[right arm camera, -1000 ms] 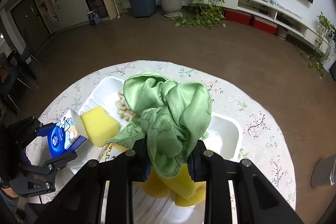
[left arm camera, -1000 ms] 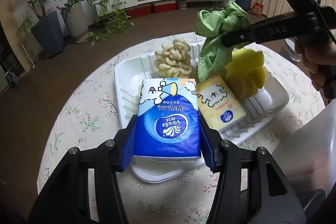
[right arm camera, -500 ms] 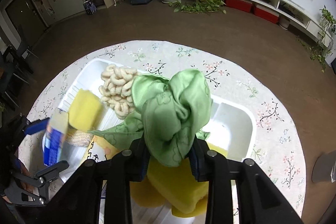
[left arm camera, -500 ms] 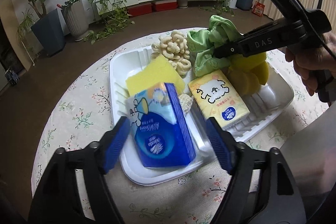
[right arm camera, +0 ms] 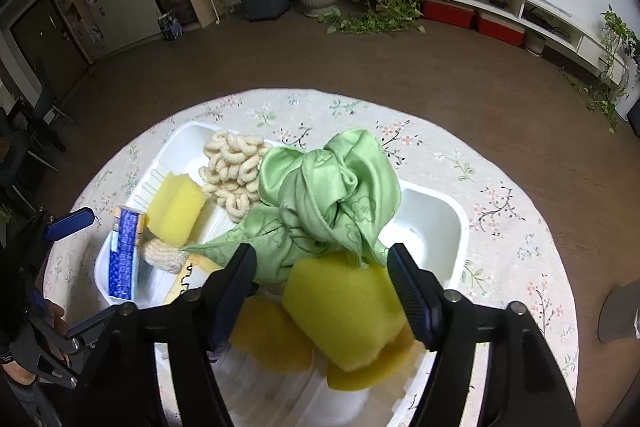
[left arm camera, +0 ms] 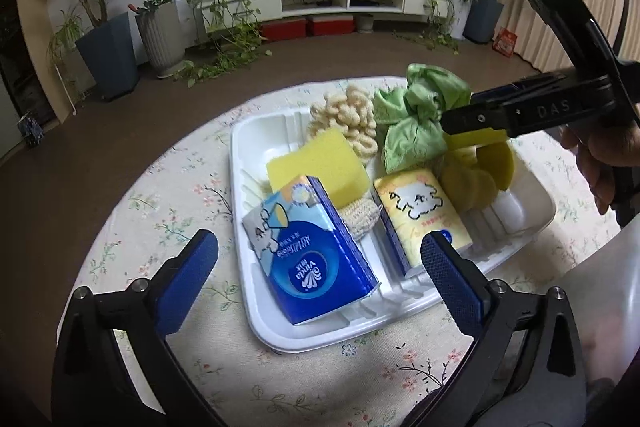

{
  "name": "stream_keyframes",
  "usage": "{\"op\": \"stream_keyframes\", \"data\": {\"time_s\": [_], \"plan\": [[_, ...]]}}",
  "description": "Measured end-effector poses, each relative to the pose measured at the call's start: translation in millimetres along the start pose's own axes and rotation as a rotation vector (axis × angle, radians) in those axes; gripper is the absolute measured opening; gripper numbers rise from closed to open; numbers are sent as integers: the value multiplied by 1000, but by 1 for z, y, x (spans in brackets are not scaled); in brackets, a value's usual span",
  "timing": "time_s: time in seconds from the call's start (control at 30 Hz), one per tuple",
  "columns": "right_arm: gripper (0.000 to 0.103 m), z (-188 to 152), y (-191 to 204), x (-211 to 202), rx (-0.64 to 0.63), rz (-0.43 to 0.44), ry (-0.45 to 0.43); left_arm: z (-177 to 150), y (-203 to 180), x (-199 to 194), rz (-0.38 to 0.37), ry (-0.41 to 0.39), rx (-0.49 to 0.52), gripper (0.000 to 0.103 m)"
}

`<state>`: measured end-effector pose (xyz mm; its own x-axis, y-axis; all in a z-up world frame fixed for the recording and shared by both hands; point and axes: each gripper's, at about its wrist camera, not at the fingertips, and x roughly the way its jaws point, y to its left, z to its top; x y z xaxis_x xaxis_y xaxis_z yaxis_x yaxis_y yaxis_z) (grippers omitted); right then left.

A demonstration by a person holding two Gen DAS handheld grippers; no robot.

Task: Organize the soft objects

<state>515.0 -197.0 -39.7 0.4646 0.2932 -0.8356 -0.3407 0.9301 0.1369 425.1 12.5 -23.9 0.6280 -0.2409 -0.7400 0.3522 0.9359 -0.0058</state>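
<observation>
A blue tissue pack (left arm camera: 316,251) lies tilted in the white tray (left arm camera: 256,131) at lower centre of the left view, free between the left gripper (left arm camera: 320,263), whose jaws have just been opening wide; a knotted green cloth (right arm camera: 328,195) rests mid-frame on yellow sponges (right arm camera: 344,311); the right gripper (right arm camera: 320,283), jaws just opening, straddles it without pressing; floral tablecloth (right arm camera: 500,211) beneath.

Tissue pack (left arm camera: 316,251) lies in tray (left arm camera: 256,131), before sponge (left arm camera: 320,163).
</observation>
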Motion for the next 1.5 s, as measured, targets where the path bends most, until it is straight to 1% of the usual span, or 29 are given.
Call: {"op": "stream_keyframes", "data": {"time_s": [0.13,0.27,0.33,0.37,0.43,0.47,0.5,0.6,0.67,0.73,0.8,0.9,1.0,1.1,1.17,1.27,1.37,1.47,1.5], "plan": [[79,0,3,-14,5,4,-27,0,4,-10,20,-15,-12,103],[81,-6,3,-33,31,25,-64,-2,13,-29,50,-48,-59,103],[86,-10,3,-43,33,23,-80,-3,15,-42,75,-73,-76,103],[88,-13,4,-49,33,21,-91,-4,16,-49,88,-85,-82,103],[96,-20,5,-63,33,24,-113,-6,16,-67,123,-107,-106,103],[98,-25,5,-70,34,21,-124,-7,16,-73,131,-115,-117,103],[102,-30,6,-78,34,20,-137,-10,15,-85,147,-128,-141,103],[103,-45,6,-102,43,13,-179,-20,10,-113,187,-161,-185,103],[103,-58,7,-120,54,7,-209,-27,0,-131,222,-182,-187,103],[103,-74,10,-141,66,1,-249,-36,-13,-150,253,-209,-183,103],[103,-91,13,-160,75,0,-283,-45,-25,-166,255,-229,-186,103],[103,-126,24,-185,78,-14,-321,-62,-50,-190,260,-251,-179,103],[103,-159,37,-204,74,-44,-355,-76,-72,-205,266,-256,-178,103],[103,-201,54,-217,73,-43,-376,-93,-91,-218,233,-256,-204,103],[103,-225,65,-220,73,-54,-382,-106,-103,-221,228,-248,-214,103],[103,-260,78,-222,86,-60,-378,-127,-116,-222,239,-213,-241,103],[103,-285,85,-225,114,-68,-387,-144,-122,-223,238,-196,-271,103],[103,-307,92,-228,139,-85,-400,-157,-129,-219,266,-153,-293,103],[103,-313,95,-228,142,-89,-400,-162,-133,-219,291,-138,-296,103]]}}
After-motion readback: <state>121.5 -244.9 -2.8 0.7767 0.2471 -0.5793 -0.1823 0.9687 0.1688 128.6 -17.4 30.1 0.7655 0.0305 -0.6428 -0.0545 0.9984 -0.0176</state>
